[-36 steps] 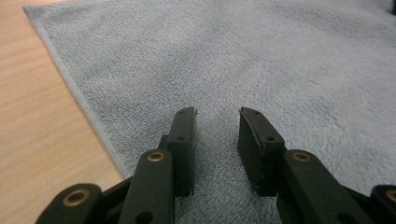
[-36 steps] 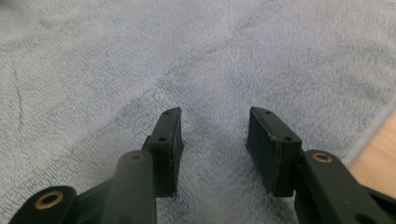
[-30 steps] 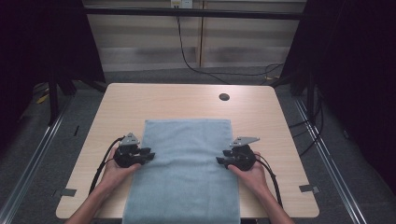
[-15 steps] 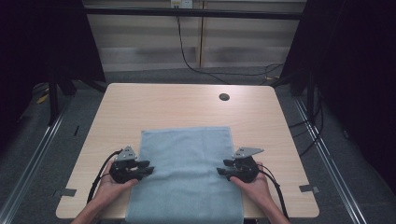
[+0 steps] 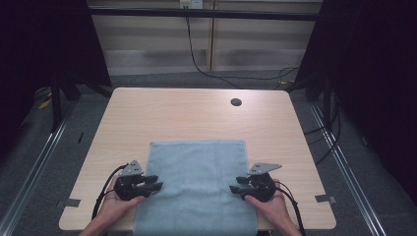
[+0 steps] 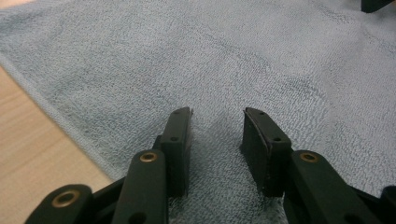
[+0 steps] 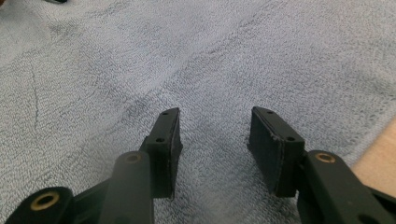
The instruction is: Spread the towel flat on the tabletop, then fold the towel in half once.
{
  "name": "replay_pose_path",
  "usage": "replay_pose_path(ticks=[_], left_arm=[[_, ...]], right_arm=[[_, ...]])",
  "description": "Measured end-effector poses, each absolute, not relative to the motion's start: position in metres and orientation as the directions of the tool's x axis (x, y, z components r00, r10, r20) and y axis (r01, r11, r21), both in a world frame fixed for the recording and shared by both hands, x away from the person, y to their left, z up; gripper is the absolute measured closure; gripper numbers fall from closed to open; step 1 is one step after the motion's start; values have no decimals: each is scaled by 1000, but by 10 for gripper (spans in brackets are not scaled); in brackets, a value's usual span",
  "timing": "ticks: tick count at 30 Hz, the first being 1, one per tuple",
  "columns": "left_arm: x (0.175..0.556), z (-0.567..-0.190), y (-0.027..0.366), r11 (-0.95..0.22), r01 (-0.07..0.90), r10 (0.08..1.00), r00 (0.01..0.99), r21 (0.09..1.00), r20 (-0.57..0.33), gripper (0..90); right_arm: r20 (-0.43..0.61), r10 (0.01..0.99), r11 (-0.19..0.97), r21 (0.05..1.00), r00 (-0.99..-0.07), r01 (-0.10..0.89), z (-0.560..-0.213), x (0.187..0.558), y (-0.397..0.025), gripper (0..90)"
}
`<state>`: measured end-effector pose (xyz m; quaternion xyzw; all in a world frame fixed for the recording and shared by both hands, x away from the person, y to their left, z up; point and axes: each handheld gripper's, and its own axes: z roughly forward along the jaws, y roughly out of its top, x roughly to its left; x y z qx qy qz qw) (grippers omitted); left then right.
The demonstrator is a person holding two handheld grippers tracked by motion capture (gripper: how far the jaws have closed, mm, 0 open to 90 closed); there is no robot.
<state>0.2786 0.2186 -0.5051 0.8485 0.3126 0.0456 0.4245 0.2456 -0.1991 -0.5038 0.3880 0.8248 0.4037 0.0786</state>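
A light blue towel (image 5: 196, 182) lies flat on the wooden table (image 5: 187, 115), its near end hanging over the front edge. My left gripper (image 5: 156, 183) rests at the towel's left edge, jaws pointing inward. In the left gripper view my left gripper (image 6: 217, 116) is open over the towel (image 6: 233, 60), nothing between its jaws. My right gripper (image 5: 233, 189) sits at the towel's right edge, pointing inward. In the right gripper view my right gripper (image 7: 215, 116) is open above the towel (image 7: 187, 56), also with nothing held.
A round dark cable hole (image 5: 236, 102) sits near the table's far right. Bare wood (image 6: 32, 140) shows beside the towel's left edge. Cables (image 5: 103, 196) trail from both grippers toward the front edge. Metal rails (image 5: 39, 162) flank the table on the floor.
The towel has slid toward the front edge, with both grippers moving back toward the person alongside it. Its far edge now lies nearer mid-table.
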Motion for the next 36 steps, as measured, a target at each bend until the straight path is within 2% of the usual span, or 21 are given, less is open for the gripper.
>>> replay_pose_path(ticks=[6, 10, 17, 24, 28, 31, 33, 36], left_arm=[[270, -503, 220, -453, 497, 565, 802, 740, -192, 618], [275, -501, 218, -439, 517, 567, 794, 735, -220, 577], [296, -486, 214, -400, 528, 594, 772, 749, -226, 475], [323, -477, 218, -370, 533, 612, 756, 761, -232, 441], [342, -477, 220, -353, 549, 631, 738, 758, -241, 455], [351, -476, 222, -316, 542, 642, 727, 779, -245, 491], [359, -476, 223, -353, 536, 656, 726, 767, -205, 493], [370, -474, 223, -334, 553, 668, 710, 763, -222, 521]], right_arm=[[187, 691, 392, 715, -699, 579, -502, 235, -197, 535], [216, 676, 383, 714, -705, 586, -501, 237, -197, 486], [199, 717, 327, 750, -668, 575, -489, 261, -204, 434], [201, 755, 306, 734, -624, 606, -483, 293, -216, 420], [213, 770, 264, 751, -601, 605, -478, 310, -221, 411], [206, 771, 258, 764, -603, 591, -475, 323, -224, 411], [198, 775, 259, 767, -600, 587, -474, 329, -225, 424], [181, 778, 282, 755, -601, 592, -475, 342, -226, 437]])
